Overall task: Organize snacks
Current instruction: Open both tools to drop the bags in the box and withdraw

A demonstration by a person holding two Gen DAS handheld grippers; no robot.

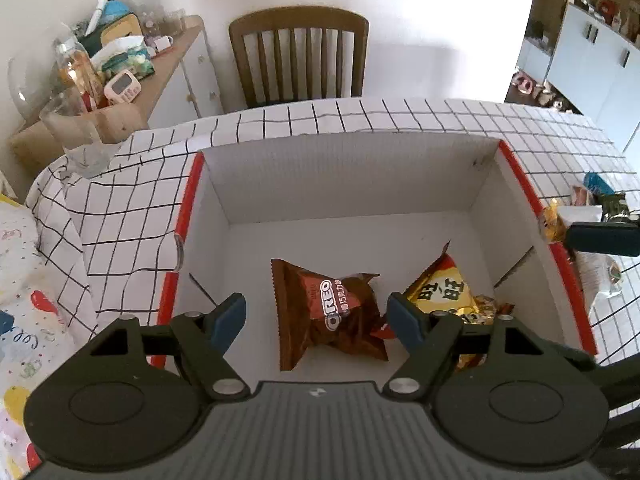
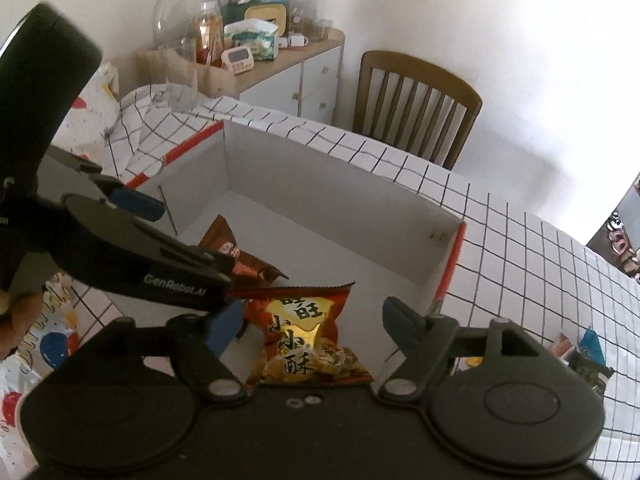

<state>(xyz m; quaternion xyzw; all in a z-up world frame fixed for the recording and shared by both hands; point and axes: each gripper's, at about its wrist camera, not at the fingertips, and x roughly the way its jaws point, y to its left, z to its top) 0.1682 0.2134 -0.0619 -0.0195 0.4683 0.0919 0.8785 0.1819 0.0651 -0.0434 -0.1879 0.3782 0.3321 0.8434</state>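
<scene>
A white cardboard box with red-edged flaps stands on the checked tablecloth. On its floor lie a brown Oreo packet and, to its right, a red-and-gold snack bag. My left gripper hangs open above the Oreo packet, its blue pads clear of it. In the right wrist view the red-and-gold snack bag lies between the wide jaws of my right gripper, which is open and not pressing it. The Oreo packet shows behind the left gripper's body.
Loose snack packets lie on the cloth right of the box. A wooden chair stands beyond the table. A cluttered sideboard and a glass are at the back left. A hand holds the left gripper.
</scene>
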